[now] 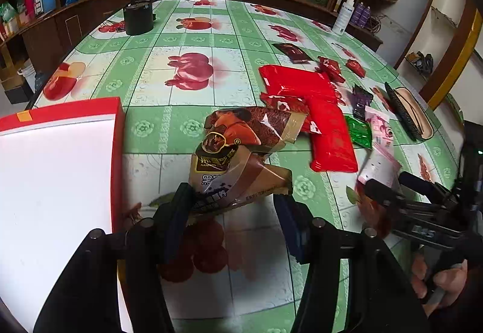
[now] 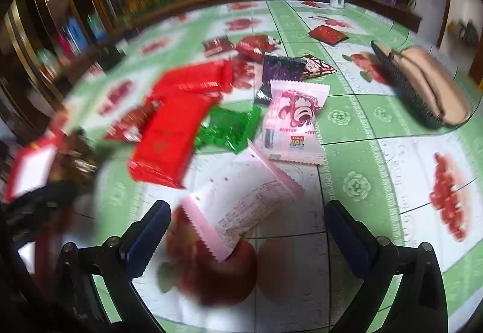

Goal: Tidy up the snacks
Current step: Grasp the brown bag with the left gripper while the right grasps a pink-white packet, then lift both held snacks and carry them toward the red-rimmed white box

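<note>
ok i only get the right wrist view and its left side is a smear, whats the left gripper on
observer: The left gripper has the near end of a brown bag between its fingers; I can't tell if it is pinched.
operator: anything next to it
observer: A red-edged white box lies just left of the bag, with a gap between them.
operator: and my gripper from that side
observer: The right gripper comes in from the right edge, and a hand is wrapped round its handle.
</note>
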A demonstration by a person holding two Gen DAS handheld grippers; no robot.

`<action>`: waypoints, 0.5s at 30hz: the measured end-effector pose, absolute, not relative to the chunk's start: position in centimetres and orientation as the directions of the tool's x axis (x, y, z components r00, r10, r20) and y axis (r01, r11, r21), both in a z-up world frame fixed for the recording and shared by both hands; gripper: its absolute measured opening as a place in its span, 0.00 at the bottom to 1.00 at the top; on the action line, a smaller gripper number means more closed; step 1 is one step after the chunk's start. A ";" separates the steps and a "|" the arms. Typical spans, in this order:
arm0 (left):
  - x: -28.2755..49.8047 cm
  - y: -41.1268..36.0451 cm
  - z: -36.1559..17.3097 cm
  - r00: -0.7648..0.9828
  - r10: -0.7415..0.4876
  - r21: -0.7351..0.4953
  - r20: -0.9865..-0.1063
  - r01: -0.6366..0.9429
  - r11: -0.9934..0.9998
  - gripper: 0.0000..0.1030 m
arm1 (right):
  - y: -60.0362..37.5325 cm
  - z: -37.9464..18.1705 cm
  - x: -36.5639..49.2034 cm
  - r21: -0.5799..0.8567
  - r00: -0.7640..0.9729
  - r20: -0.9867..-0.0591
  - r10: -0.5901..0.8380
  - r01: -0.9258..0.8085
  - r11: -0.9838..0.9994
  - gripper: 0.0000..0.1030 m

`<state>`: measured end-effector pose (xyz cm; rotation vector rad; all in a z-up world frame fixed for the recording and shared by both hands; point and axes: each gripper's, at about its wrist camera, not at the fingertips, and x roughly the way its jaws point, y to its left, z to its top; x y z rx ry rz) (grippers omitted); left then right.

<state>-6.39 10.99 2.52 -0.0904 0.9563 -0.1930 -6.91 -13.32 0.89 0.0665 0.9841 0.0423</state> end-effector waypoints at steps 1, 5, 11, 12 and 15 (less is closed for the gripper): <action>-6.6 11.0 2.5 0.561 -0.207 -0.165 -0.802 0.124 0.978 0.53 | -13.0 0.7 -6.8 0.037 0.549 -0.836 0.029 0.004 0.999 0.95; -8.0 10.8 2.6 0.559 -0.227 -0.188 -0.798 0.127 0.974 0.53 | -12.9 0.9 -7.2 0.016 0.567 -0.824 0.000 0.023 1.000 0.77; -10.7 9.6 3.0 0.570 -0.238 -0.178 -0.786 0.160 0.971 0.53 | -14.4 1.6 -7.7 0.089 0.588 -0.804 0.091 -0.033 0.996 0.47; -11.2 9.4 3.1 0.575 -0.238 -0.173 -0.782 0.166 0.971 0.53 | -14.8 1.7 -7.5 0.113 0.586 -0.803 0.114 -0.038 0.993 0.43; -12.4 8.8 3.3 0.583 -0.234 -0.156 -0.778 0.181 0.971 0.53 | -16.6 1.6 -7.7 0.196 0.581 -0.792 0.186 -0.046 0.980 0.33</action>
